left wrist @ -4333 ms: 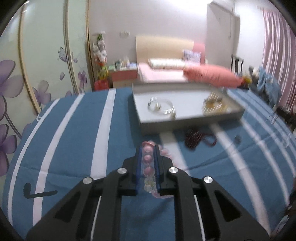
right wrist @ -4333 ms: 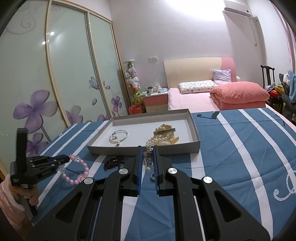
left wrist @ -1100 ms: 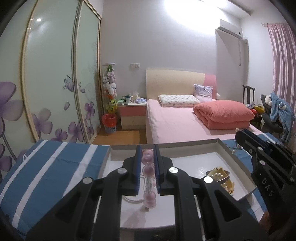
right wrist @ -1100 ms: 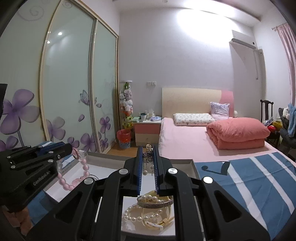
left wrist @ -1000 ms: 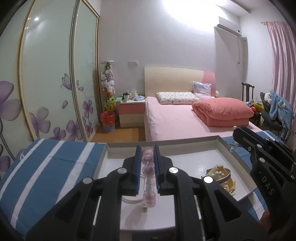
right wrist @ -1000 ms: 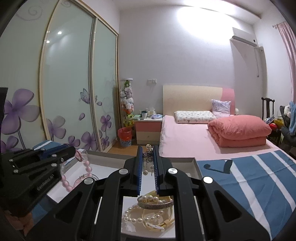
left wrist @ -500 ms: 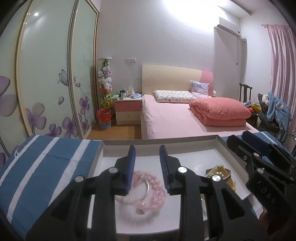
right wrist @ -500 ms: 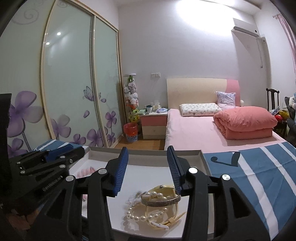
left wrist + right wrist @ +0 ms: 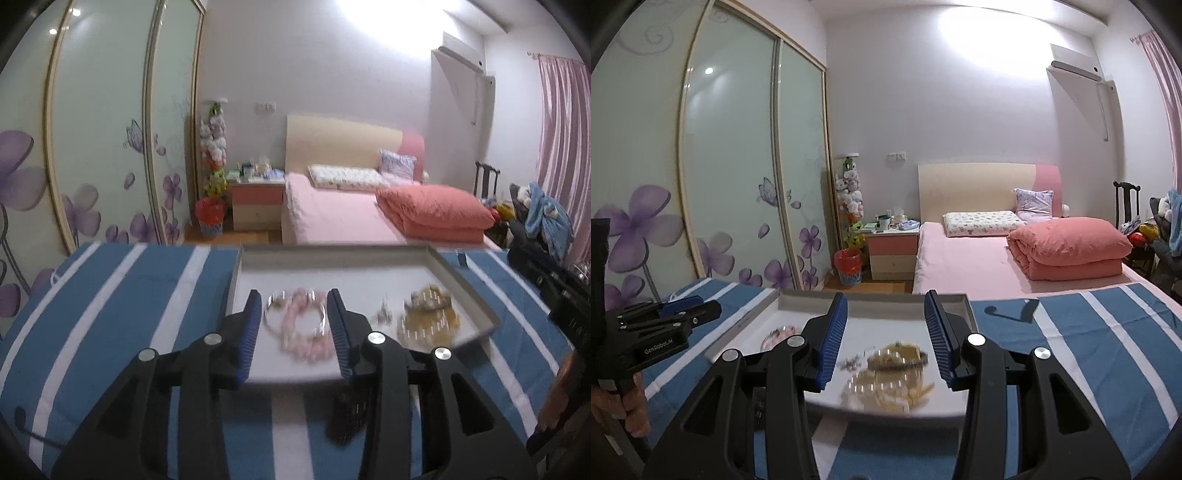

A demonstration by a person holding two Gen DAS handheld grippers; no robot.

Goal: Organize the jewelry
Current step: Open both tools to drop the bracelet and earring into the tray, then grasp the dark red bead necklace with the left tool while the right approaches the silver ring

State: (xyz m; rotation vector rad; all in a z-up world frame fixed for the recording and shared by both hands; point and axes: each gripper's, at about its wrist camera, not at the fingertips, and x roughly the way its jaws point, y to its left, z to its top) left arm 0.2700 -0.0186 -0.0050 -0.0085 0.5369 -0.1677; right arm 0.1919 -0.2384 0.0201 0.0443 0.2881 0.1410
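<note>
The pink bead bracelet [image 9: 301,330] lies inside the shallow grey tray [image 9: 465,284] beside a silver bangle [image 9: 275,299]; a blurred heap of pearl and gold jewelry [image 9: 892,373] sits at the tray's right end. The left gripper [image 9: 294,325] hovers over the bracelet, jaws spread apart and empty. The right gripper [image 9: 886,338] hangs above the heap, jaws likewise apart. The tray rests on a blue-and-white striped cloth [image 9: 122,295].

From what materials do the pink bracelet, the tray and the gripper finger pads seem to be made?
Pink bracelet: round, slightly translucent pink beads, probably glass, stone or plastic; blur leaves it open.
Tray: matte grey-white, with thin flat walls and sharp corners, likely cardboard.
Finger pads of the right gripper: blue and finely ribbed, probably rubber or soft plastic, on glossy black hard plastic.
</note>
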